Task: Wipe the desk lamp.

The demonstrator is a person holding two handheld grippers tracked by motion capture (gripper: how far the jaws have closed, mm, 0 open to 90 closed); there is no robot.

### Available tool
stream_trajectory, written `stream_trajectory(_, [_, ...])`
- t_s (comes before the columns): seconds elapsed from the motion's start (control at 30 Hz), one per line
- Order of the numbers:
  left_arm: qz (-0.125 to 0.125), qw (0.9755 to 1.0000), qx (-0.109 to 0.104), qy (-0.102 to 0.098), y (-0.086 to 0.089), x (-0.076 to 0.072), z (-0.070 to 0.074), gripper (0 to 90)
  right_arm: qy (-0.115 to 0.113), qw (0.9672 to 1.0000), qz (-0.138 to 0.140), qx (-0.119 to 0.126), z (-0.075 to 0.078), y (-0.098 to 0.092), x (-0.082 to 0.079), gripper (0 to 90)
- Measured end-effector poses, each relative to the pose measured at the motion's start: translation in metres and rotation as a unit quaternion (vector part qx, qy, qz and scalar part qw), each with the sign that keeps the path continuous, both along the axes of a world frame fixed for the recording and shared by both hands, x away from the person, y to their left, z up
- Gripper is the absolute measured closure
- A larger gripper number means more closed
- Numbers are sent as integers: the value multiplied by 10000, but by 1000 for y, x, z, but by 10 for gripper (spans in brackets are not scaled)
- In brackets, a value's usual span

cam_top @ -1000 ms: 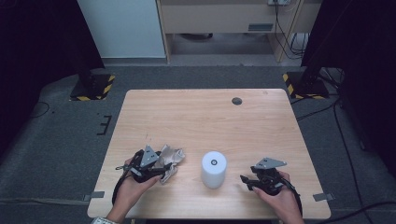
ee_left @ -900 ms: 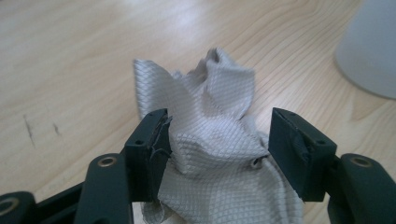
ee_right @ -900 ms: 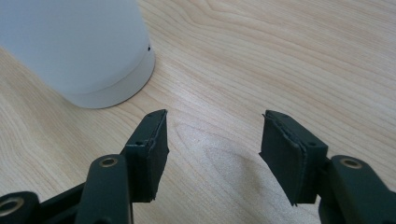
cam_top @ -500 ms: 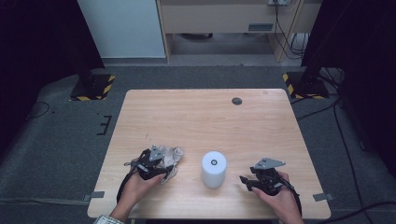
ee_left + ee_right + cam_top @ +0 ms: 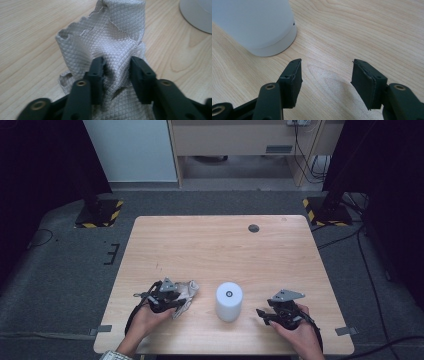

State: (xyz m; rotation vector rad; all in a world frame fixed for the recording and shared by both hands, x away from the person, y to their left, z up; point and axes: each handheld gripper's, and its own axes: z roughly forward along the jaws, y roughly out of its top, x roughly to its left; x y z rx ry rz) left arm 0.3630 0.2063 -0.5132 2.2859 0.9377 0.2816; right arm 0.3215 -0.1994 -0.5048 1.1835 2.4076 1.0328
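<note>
A crumpled pale grey cloth (image 5: 187,291) (image 5: 112,37) with a quilted diamond weave lies on the wooden table (image 5: 210,245) near its front left. My left gripper (image 5: 178,296) (image 5: 116,67) has just been closing, and a raised fold of the cloth is pinched between its pads. A white cylinder (image 5: 229,301) (image 5: 254,22) stands upright to the right of the cloth. My right gripper (image 5: 261,313) (image 5: 325,72) rests low on the table right of the cylinder, open, with bare wood between its fingers.
A small dark disc (image 5: 253,228) lies near the table's far edge. Yellow-and-black striped stand bases (image 5: 100,213) sit on the floor beyond both far corners. The table's front edge runs just below both hands.
The left jaws have come together on the cloth, bunching a fold upward between them, and that hand has shifted slightly right. The right hand and the cylinder have stayed put.
</note>
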Motion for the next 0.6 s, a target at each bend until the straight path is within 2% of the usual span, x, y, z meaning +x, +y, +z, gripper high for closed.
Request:
stream_trajectory(0.1, [-67,10000,-50,48,-1,-1,1,757,2,10000,-13,39,0,0,0,415])
stream_trajectory(0.2, [-59,9999,-122,23,0,0,4,807,-1,10000,5,47,1,0,0,415])
stream_trajectory(0.33, [-70,9994,-312,-142,-2,-2,11,819,-44,10000,40,68,2,0,-1,416])
stream_trajectory(0.47, [-139,9988,-396,-246,-4,-6,16,819,-99,9998,43,170,4,0,-2,417])
stream_trajectory(0.6, [-135,9977,-567,-337,-4,-10,22,820,-163,9993,103,308,9,1,-3,417])
